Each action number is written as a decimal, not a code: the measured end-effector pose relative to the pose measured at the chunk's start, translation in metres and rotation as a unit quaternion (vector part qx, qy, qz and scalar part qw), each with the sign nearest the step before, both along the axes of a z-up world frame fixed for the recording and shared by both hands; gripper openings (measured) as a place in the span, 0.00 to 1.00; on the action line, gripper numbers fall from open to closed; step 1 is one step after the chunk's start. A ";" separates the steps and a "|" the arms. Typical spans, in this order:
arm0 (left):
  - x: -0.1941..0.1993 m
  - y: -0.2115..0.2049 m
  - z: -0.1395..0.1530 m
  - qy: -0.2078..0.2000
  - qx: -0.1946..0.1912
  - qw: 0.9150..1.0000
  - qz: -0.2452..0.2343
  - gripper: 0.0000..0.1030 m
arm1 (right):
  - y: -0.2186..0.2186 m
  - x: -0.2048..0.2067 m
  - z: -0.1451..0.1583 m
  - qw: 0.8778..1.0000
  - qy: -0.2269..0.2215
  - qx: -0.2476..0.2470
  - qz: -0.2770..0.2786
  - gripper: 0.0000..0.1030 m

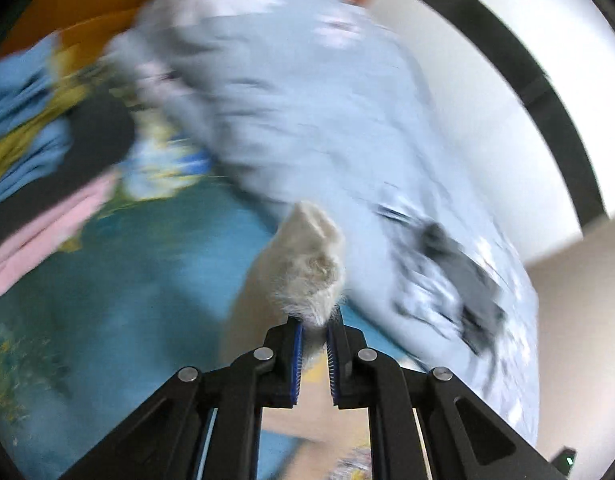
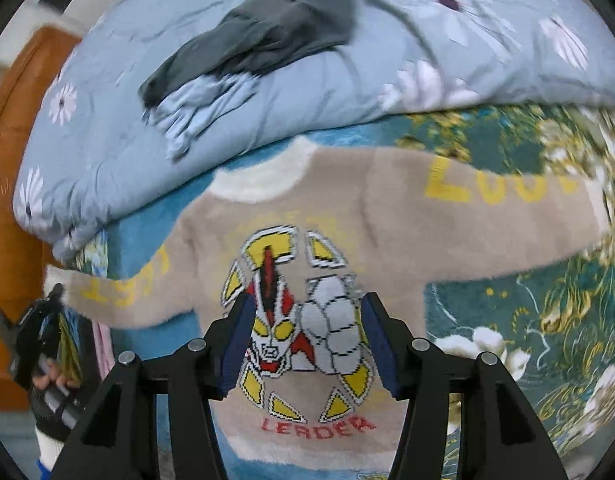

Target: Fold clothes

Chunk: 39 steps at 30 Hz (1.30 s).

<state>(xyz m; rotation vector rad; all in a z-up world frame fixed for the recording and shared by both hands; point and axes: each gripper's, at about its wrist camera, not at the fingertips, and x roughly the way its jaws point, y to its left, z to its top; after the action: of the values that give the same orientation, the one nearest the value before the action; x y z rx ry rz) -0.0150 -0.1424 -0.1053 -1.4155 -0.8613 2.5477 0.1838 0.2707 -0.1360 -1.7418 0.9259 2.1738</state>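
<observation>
A beige fuzzy sweater [image 2: 387, 232] with a cartoon hero print and the word LEADER lies spread face up on the bed, its sleeves out to both sides. My right gripper [image 2: 305, 316] is open and empty, hovering over the print on the chest. My left gripper [image 1: 315, 326] is shut on the cuff of the sweater's sleeve [image 1: 307, 264] and holds it up; that view is blurred by motion. The left gripper also shows at the far left of the right wrist view [image 2: 47, 312], at the end of the left sleeve.
A light blue floral quilt [image 2: 267, 92] is bunched behind the sweater, with a dark grey garment [image 2: 267, 36] on top. The teal floral bedspread [image 2: 527, 320] lies beneath. Pink, black and blue clothes [image 1: 47, 152] are piled at the left. An orange headboard [image 2: 11, 140] stands at the left.
</observation>
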 end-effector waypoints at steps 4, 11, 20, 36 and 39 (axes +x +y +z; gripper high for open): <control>-0.017 0.097 -0.002 -0.001 0.020 0.996 -0.085 0.11 | 0.033 0.030 -0.007 0.998 0.005 -0.016 -0.054 0.55; -0.011 0.260 -0.008 -0.026 0.031 0.974 -0.223 0.11 | 0.090 0.081 -0.026 0.990 0.000 -0.033 -0.135 0.55; 0.036 0.385 -0.079 -0.123 -0.043 0.927 -0.352 0.11 | 0.141 0.130 -0.055 0.975 -0.011 -0.047 -0.218 0.55; 0.084 0.402 -0.137 -0.202 -0.109 0.878 -0.420 0.16 | 0.190 0.139 -0.091 0.964 -0.003 -0.050 -0.261 0.55; 0.083 0.400 -0.133 -0.218 -0.084 0.880 -0.413 0.29 | 0.204 0.142 -0.098 0.958 -0.002 -0.047 -0.281 0.55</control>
<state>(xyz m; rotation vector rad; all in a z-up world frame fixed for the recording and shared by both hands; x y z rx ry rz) 0.0683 0.2571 -0.2387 -1.9023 0.0064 1.7038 0.3261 0.4748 -0.2339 -1.2988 1.3449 1.7734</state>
